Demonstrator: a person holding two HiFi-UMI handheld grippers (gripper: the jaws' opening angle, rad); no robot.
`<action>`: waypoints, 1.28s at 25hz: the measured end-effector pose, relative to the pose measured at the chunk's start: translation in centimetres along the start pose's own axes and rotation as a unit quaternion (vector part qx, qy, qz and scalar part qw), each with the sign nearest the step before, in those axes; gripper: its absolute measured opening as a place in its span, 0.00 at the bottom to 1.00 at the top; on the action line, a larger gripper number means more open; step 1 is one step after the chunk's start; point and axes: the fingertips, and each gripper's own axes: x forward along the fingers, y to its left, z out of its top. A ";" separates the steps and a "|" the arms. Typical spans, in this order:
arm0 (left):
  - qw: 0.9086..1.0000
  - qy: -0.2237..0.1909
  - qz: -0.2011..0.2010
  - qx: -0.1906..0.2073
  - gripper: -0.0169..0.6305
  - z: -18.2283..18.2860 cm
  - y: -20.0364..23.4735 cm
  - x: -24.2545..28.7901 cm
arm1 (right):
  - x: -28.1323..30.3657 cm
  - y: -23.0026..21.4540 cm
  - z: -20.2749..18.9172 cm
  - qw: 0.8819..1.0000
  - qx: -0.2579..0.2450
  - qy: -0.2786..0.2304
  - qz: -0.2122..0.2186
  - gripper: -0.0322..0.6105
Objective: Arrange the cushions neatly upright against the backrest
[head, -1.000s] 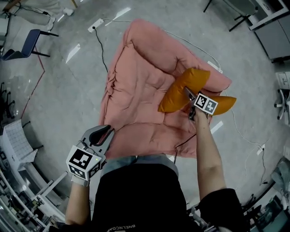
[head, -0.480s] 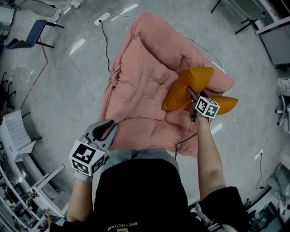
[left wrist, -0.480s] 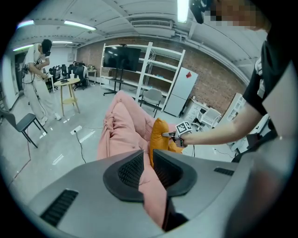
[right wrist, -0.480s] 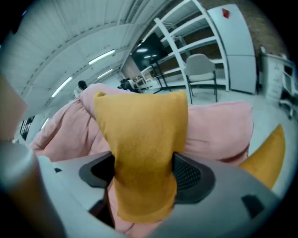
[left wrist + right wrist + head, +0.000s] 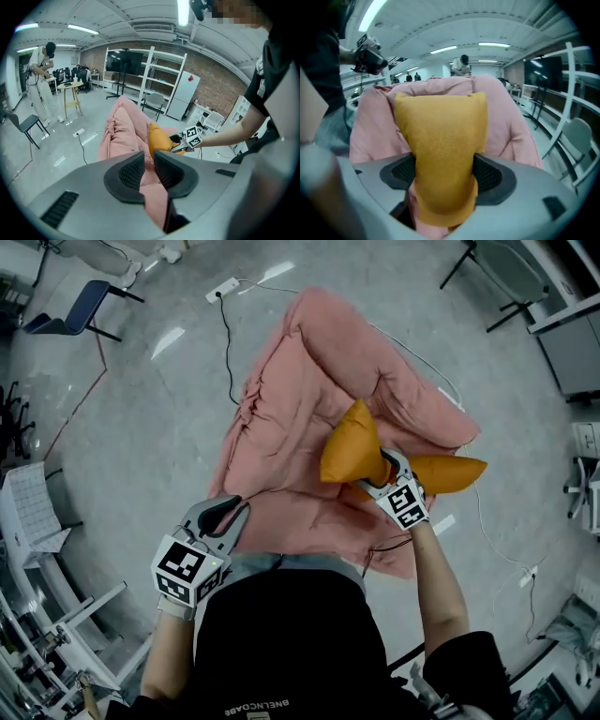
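Since earlier frame: orange cushion point(image 5: 349, 448) turned from slanted to on-end over seat of pink floor sofa point(image 5: 281, 399)
Second orange cushion point(image 5: 450, 472): lying at sofa's right edge
Right gripper point(image 5: 382, 467): jaws just closed in, clamping first cushion
Left gripper point(image 5: 225, 514): jaws nearly together, nipping sofa's near-edge fabric

Up on end over the seat of the pink sofa point(image 5: 281, 399): one plump orange cushion point(image 5: 350, 448), plain, leaning slightly, lifted clear of the padding. Pinched at its lower end between the right tongs point(image 5: 375, 468), jaws just closed in on it, fabric bulging out on both sides. Just right of it, at the sofa's right edge: a second orange cushion point(image 5: 452, 472), lying flat, one corner poking past the sofa.
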 end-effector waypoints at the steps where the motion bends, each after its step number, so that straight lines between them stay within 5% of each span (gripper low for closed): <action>1: 1.000 0.001 0.000 -0.003 0.14 -0.1 -0.1 0.0 | 0.2 1.2 0.1 0.999 -0.030 0.006 0.018 0.63; 11: 1.000 0.004 0.000 -0.006 0.14 -1.0 -0.3 -0.1 | 4.8 10.9 -0.8 0.975 -0.182 0.028 0.126 0.63; 19: 1.000 0.007 -0.001 -0.013 0.14 -1.7 -0.5 -0.1 | 6.3 12.4 -0.7 0.979 -0.165 -0.006 0.116 0.67; 32: 0.998 0.016 -0.063 0.016 0.14 -0.3 -2.0 2.9 | 1.7 12.6 0.7 0.977 -0.151 0.008 0.151 0.79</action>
